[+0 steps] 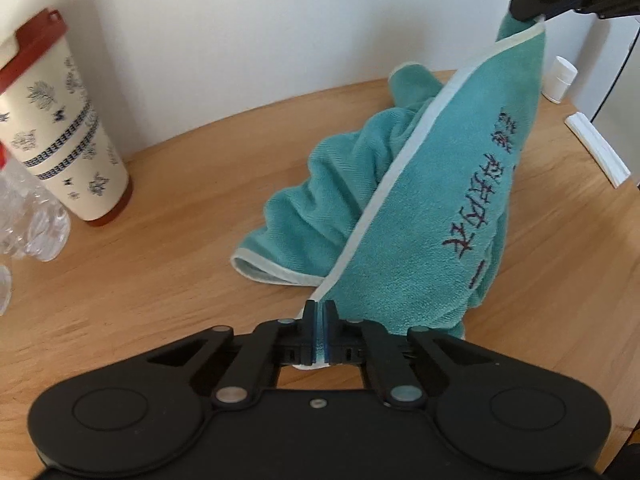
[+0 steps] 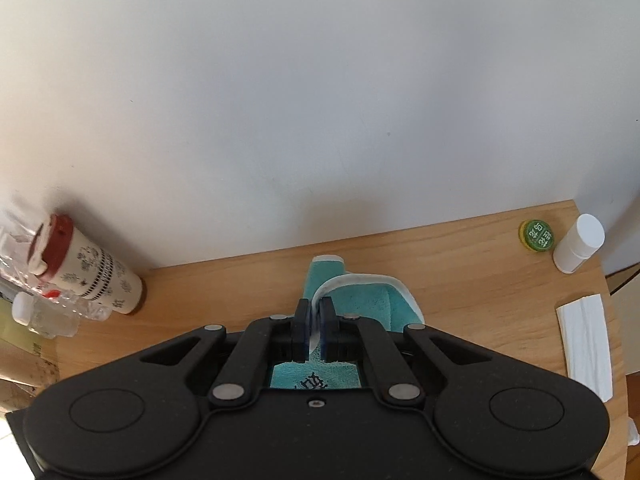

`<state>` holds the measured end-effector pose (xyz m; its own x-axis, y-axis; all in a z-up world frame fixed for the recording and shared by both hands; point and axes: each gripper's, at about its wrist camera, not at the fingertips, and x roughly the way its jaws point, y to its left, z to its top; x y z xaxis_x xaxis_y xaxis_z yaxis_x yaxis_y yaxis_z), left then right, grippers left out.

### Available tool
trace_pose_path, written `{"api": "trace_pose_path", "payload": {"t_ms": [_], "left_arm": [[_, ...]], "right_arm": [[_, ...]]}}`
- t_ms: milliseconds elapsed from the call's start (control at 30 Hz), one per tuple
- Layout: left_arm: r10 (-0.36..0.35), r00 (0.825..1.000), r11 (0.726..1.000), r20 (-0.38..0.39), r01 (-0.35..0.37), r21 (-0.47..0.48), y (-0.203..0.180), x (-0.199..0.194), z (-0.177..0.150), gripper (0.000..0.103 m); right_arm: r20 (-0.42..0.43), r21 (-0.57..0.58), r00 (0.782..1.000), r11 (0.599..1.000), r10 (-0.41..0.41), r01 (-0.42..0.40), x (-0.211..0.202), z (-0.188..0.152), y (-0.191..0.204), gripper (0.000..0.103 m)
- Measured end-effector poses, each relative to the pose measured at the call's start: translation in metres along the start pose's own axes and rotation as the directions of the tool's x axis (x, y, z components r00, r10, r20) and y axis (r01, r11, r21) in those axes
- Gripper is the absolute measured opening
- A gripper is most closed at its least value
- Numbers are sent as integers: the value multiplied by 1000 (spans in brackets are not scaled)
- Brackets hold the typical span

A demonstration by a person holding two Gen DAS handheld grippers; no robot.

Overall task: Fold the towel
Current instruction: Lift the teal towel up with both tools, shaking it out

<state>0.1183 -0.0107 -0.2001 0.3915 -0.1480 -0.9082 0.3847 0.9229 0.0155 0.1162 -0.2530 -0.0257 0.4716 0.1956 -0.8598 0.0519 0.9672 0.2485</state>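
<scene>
A teal towel (image 1: 432, 200) with a pale border and dark embroidered characters lies partly bunched on the wooden table (image 1: 160, 280). My left gripper (image 1: 319, 308) is shut on one corner, low near the table. From there the bordered edge rises taut to the top right, where my right gripper (image 1: 528, 10) pinches the other corner, lifted high. In the right wrist view, my right gripper (image 2: 314, 308) is shut on the white border, and the towel (image 2: 368, 300) hangs below it over the table (image 2: 460, 264).
A patterned cup with a red lid (image 1: 60, 120) and a clear plastic bottle (image 1: 28, 216) stand at the left by the white wall. At the right sit a white bottle (image 2: 580, 244), a green round tin (image 2: 538, 235) and a folded white paper strip (image 2: 586, 344).
</scene>
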Motion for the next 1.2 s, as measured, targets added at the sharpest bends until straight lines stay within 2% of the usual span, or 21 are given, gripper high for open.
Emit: {"api": "trace_pose_path", "payload": {"t_ms": [33, 67, 100, 133, 233, 300, 367, 400, 433, 500, 567, 633, 867, 1067, 1200], "left_arm": [[-3, 1000, 1000, -11, 3, -4, 2, 1, -1, 13], [-10, 1000, 1000, -7, 10, -2, 4, 1, -2, 27], [-18, 1000, 1000, 4, 18, 2, 6, 0, -3, 55], [-23, 1000, 1000, 15, 23, 15, 8, -1, -3, 65], [-22, 999, 998, 46, 20, 55, 4, -5, -4, 68], [-9, 1000, 997, 30, 6, 80, 3, 1, -2, 68], [-49, 999, 993, 15, 47, 108, 3, 9, 1, 64], [-71, 997, 991, 7, 69, 117, 2, 12, 2, 51], [-92, 996, 988, -3, 91, 124, 1, 15, 2, 44], [-141, 990, 983, -11, 141, 120, 2, 15, 2, 12], [-166, 986, 974, -22, 168, 151, -3, 14, 3, 12], [-151, 988, 973, -15, 151, 176, -8, 12, 3, 11], [-151, 988, 982, 20, 148, 121, -3, -6, 5, 9], [-192, 978, 980, 81, 188, 58, 4, -40, 3, 9], [-175, 979, 984, 100, 170, 56, 3, -60, 3, 9]], "right_arm": [[3, -9, 1000, 1000, -3, 3, 1, -1, 0, 4], [6, -14, 1000, 1000, -5, 5, 4, -2, 1, 4], [7, -20, 1000, 1000, -4, 4, 5, -3, 2, 4], [8, -24, 1000, 1000, -2, 2, 4, -4, 2, 4], [12, -13, 1000, 1000, 0, 1, 1, -6, -1, 4], [12, -13, 1000, 1000, 0, 1, 0, -7, -3, 4], [12, -18, 1000, 1000, 1, -1, -1, -7, -2, 4], [10, -23, 1000, 1000, 4, -4, -2, -7, -2, 4], [9, -26, 1000, 1000, 6, -6, -2, -6, -3, 4], [10, -24, 1000, 1000, 7, -6, -4, -4, -4, 4], [13, -20, 1000, 1000, 8, -8, -6, -2, -7, 4], [18, 2, 1000, 1000, 17, -17, -9, 0, -12, 4], [50, 26, 998, 999, 40, -41, -20, -2, -14, 4], [122, 4, 988, 995, 95, -96, -43, -4, -7, 3], [181, -37, 976, 992, 125, -120, -65, -4, 1, 3]]}}
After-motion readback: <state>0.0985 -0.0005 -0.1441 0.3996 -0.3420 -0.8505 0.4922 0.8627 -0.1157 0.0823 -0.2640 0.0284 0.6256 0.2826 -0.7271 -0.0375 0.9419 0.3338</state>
